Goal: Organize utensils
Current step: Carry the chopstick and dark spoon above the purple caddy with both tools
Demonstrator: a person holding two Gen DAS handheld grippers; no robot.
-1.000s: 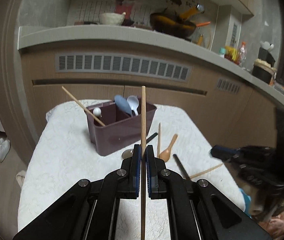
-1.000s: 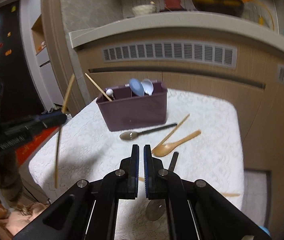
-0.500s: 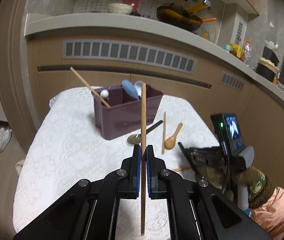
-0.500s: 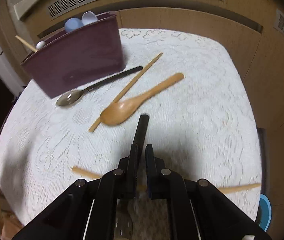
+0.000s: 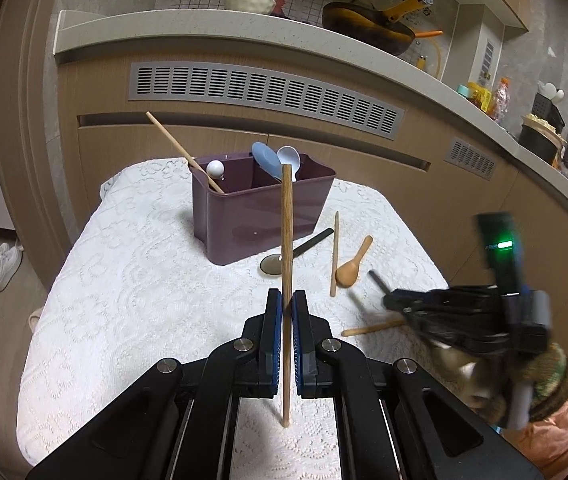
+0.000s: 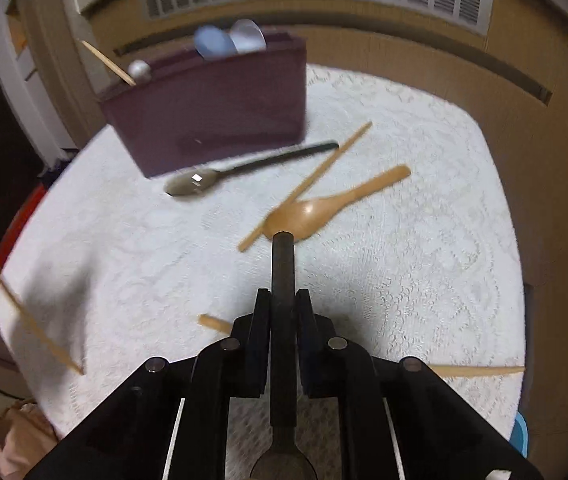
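Note:
My left gripper (image 5: 287,300) is shut on a wooden chopstick (image 5: 286,232) and holds it upright above the table. My right gripper (image 6: 283,300) is shut on the black handle of a metal spoon (image 6: 283,276), lifted off the cloth; its bowl shows between the gripper arms. A purple utensil holder (image 5: 259,212) stands at the table's far side with a chopstick, a blue spoon and a white spoon in it. It also shows in the right wrist view (image 6: 211,108).
On the white lace tablecloth (image 5: 143,288) lie a black-handled metal spoon (image 6: 239,170), a wooden spoon (image 6: 324,208), a chopstick (image 6: 308,184) and another chopstick (image 5: 372,327) under my right gripper. A kitchen counter runs behind the table.
My right gripper dropped to the table, took hold of the black-handled spoon and lifted it. My left gripper has kept the chopstick upright and pulled back a little.

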